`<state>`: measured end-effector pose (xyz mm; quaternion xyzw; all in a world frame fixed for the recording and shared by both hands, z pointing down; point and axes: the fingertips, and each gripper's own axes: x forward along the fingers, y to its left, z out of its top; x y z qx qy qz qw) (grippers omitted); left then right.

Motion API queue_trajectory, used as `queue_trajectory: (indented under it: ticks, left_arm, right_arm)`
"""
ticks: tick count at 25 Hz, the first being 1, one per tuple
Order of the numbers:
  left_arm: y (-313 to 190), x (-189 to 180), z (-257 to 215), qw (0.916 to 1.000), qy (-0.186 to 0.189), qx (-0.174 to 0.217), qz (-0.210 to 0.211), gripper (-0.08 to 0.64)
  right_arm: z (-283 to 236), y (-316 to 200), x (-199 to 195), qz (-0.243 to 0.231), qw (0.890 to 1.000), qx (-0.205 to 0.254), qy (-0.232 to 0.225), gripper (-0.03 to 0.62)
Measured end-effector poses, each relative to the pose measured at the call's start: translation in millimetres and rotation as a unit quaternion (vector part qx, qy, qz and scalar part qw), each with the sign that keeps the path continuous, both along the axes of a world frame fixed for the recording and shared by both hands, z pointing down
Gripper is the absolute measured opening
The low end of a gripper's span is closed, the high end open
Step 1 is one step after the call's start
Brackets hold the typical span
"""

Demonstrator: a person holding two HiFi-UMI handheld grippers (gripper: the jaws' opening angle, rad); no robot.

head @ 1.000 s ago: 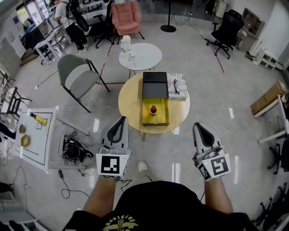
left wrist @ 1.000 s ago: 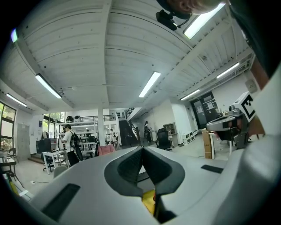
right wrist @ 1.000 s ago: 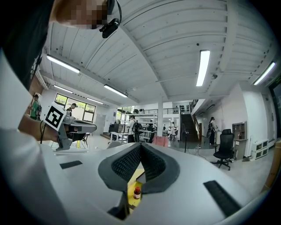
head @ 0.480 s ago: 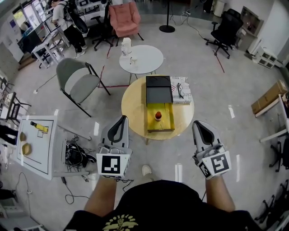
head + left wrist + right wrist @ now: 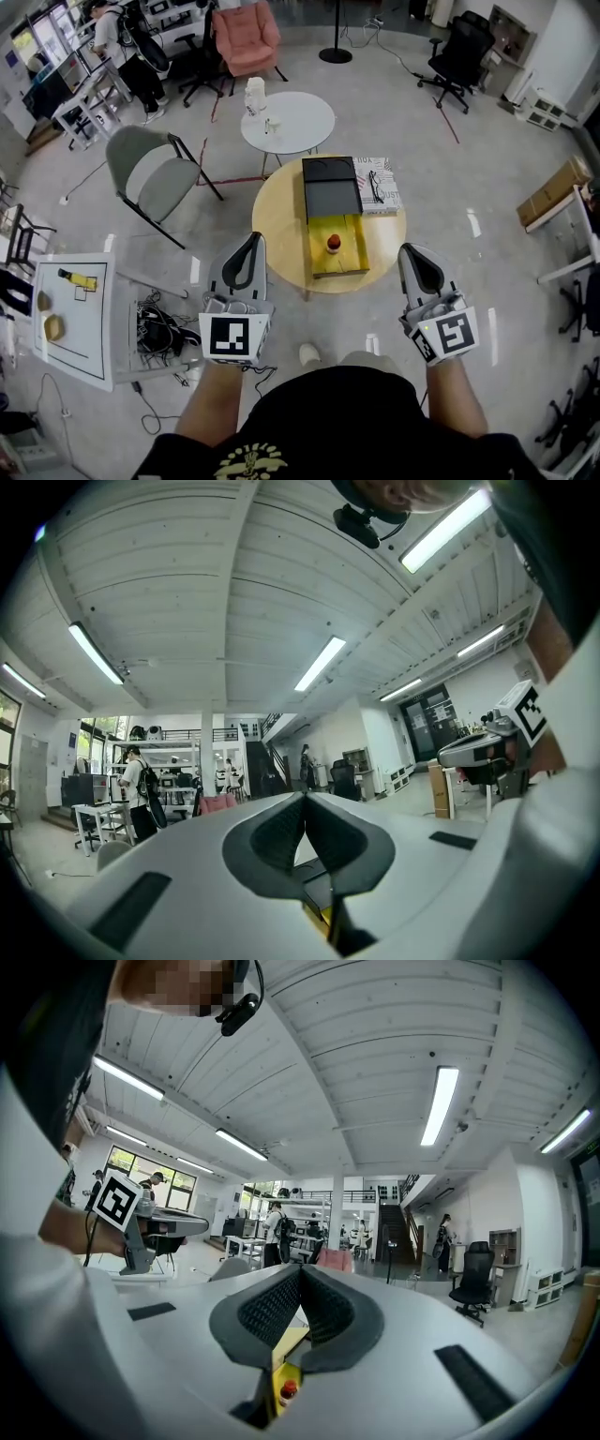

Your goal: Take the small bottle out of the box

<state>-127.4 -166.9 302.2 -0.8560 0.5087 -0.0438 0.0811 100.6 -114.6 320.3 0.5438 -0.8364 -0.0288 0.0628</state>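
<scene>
Holding the left hand-held gripper and right hand-held gripper closed and empty, short of the round counter, I judge nothing done yet: the small bottle stands untouched inside the open yellow box.

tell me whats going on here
A person holds the left gripper and the right gripper, both shut and empty, short of a round wooden table. On it sits an open yellow box with the small red-capped bottle still inside and a black lid beyond it. Neither gripper touches the box.
</scene>
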Motion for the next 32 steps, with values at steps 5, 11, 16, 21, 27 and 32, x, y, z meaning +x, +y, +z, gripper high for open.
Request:
queue_trajectory:
  ticks: [5, 11, 16, 21, 27, 32]
  left_arm:
    - [-5.9, 8.5, 6.0, 0.9998, 0.008, -0.007, 0.020, 0.014]
    - [-21.9, 10.2, 7.3, 0.9998, 0.009, -0.005, 0.015, 0.014]
    - [-39.6, 12.1, 7.7, 1.0000, 0.004, -0.004, 0.001, 0.014]
    - [-64.6, 20.9, 2.4, 1.0000, -0.003, -0.002, -0.007, 0.014]
    - [-91.8, 31.3, 4.4, 0.9999, -0.002, -0.002, -0.012, 0.014]
    - [-106.1, 36.9, 17.4, 0.9998, -0.005, -0.013, -0.016, 0.014]
  right_arm:
    - [1.0, -5.8, -1.3, 0.010, 1.000, -0.005, 0.006, 0.014]
    - [0.4, -18.9, -1.6, 0.008, 1.000, -0.005, 0.016, 0.014]
    - [2.5, -42.2, -1.2, -0.008, 1.000, -0.005, 0.016, 0.015]
    - [3.4, -74.4, 3.8, -0.023, 1.000, -0.006, 0.015, 0.015]
    - [8.6, -106.4, 10.1, -0.036, 0.999, -0.011, 0.020, 0.015]
    - [16.0, -119.8, 12.2, -0.050, 0.998, -0.015, 0.024, 0.015]
